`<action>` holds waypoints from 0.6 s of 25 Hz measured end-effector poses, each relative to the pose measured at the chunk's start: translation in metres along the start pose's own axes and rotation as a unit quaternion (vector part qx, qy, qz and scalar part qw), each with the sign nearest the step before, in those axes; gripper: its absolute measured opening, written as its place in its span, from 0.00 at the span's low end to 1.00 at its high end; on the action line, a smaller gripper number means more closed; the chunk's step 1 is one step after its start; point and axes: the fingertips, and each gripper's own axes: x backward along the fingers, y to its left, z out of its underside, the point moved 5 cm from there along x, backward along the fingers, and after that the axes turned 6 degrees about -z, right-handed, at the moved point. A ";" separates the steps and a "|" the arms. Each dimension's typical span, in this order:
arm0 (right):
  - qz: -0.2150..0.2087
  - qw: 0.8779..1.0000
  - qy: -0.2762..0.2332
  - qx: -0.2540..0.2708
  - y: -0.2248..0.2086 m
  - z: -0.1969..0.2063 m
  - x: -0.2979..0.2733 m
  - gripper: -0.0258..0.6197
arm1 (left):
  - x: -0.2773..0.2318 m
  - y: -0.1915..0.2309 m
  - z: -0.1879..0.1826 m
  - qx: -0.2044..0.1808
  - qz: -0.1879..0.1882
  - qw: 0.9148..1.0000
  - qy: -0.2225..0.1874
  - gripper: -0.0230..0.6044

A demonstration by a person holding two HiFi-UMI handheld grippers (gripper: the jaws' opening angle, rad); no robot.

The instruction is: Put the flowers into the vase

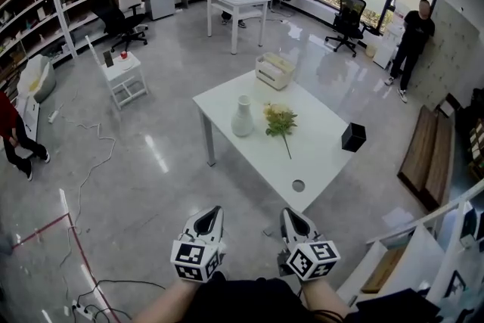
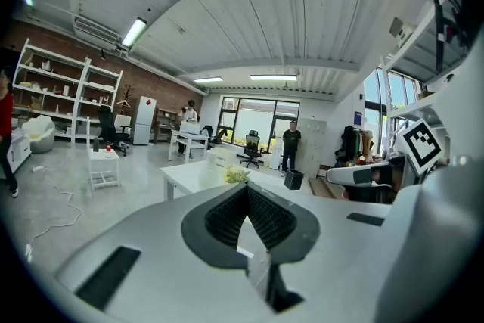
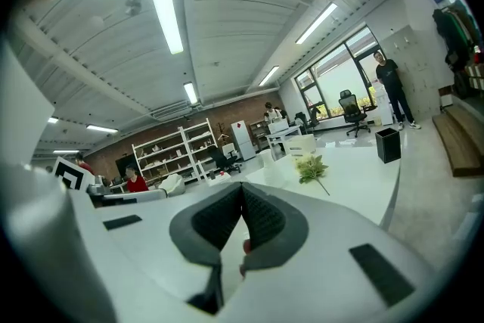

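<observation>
A white vase point(image 1: 242, 116) stands upright on the white table point(image 1: 318, 151). Just to its right lies a bunch of yellow flowers point(image 1: 280, 119) with green leaves, its stem pointing toward me. Both grippers are held low in front of me, well short of the table's near corner. My left gripper point(image 1: 212, 211) is shut and empty, and so is my right gripper point(image 1: 292, 212). In the left gripper view the jaws point(image 2: 246, 187) meet at the tip, with the flowers point(image 2: 236, 175) far ahead. The right gripper view shows closed pads point(image 3: 242, 189) and the flowers point(image 3: 311, 167) on the table beyond.
A black box point(image 1: 353, 137) sits at the table's right edge and a white basket point(image 1: 274, 71) at its far corner. The tabletop has a round hole point(image 1: 298, 184) near me. Office chairs, shelves, a second table and several people stand around the room.
</observation>
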 end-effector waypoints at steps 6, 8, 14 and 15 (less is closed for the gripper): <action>0.001 1.000 0.009 0.010 0.023 0.012 -0.019 0.04 | 0.003 0.034 0.013 0.015 0.008 1.000 0.016 0.04; 0.006 1.000 0.010 0.012 0.023 0.009 -0.023 0.04 | -0.001 0.040 0.010 0.017 0.012 1.000 0.016 0.04; 0.019 1.000 0.009 0.015 0.001 -0.002 -0.044 0.04 | -0.028 0.051 0.006 0.019 0.014 1.000 0.021 0.04; 0.017 1.000 0.009 0.015 -0.004 -0.004 -0.052 0.04 | -0.035 0.053 0.005 0.018 0.013 0.999 0.023 0.04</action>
